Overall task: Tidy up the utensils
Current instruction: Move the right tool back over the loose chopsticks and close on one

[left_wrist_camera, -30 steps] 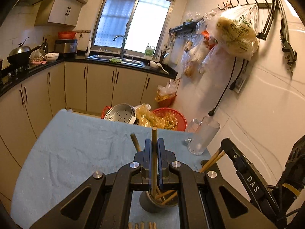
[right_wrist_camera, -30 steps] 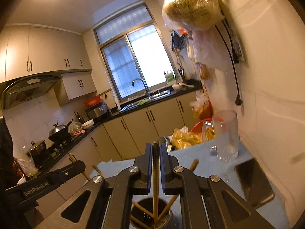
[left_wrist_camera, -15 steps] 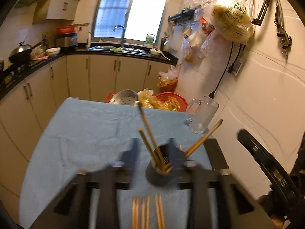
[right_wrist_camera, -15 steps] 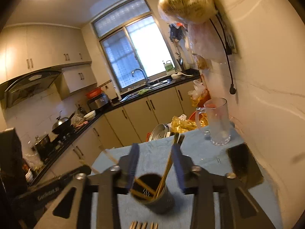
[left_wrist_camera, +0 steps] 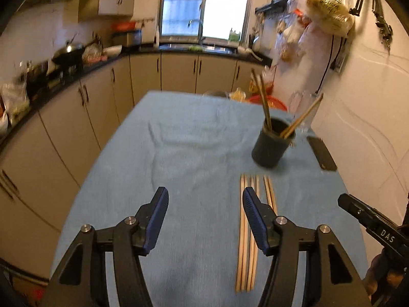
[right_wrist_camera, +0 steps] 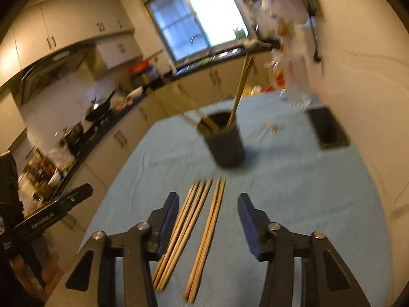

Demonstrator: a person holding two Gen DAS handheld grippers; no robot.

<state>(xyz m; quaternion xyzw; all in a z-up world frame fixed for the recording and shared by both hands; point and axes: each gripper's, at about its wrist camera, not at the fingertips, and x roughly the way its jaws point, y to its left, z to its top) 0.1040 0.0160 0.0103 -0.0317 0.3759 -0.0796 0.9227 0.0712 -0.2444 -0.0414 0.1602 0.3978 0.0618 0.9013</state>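
A dark cup [left_wrist_camera: 271,151] [right_wrist_camera: 226,145] stands on the blue cloth with several wooden chopsticks [left_wrist_camera: 263,102] leaning in it. Several more chopsticks [left_wrist_camera: 246,230] [right_wrist_camera: 202,230] lie side by side on the cloth in front of the cup. My left gripper [left_wrist_camera: 204,194] hovers left of those loose chopsticks, its jaws opening with nothing between them. My right gripper [right_wrist_camera: 208,198] hangs open above the loose chopsticks, which lie on the cloth below it, untouched. Each gripper's side shows at the edge of the other's view.
A dark phone [left_wrist_camera: 321,153] [right_wrist_camera: 328,128] lies right of the cup by the wall. A glass mug [left_wrist_camera: 301,102] stands behind the cup. The blue-clothed table [left_wrist_camera: 179,140] has cabinets along its left side. Bags hang on the right wall.
Both grippers were shut on chopsticks standing in the cup; both let go, opened and drew back and down. The cup now stands well ahead of them.
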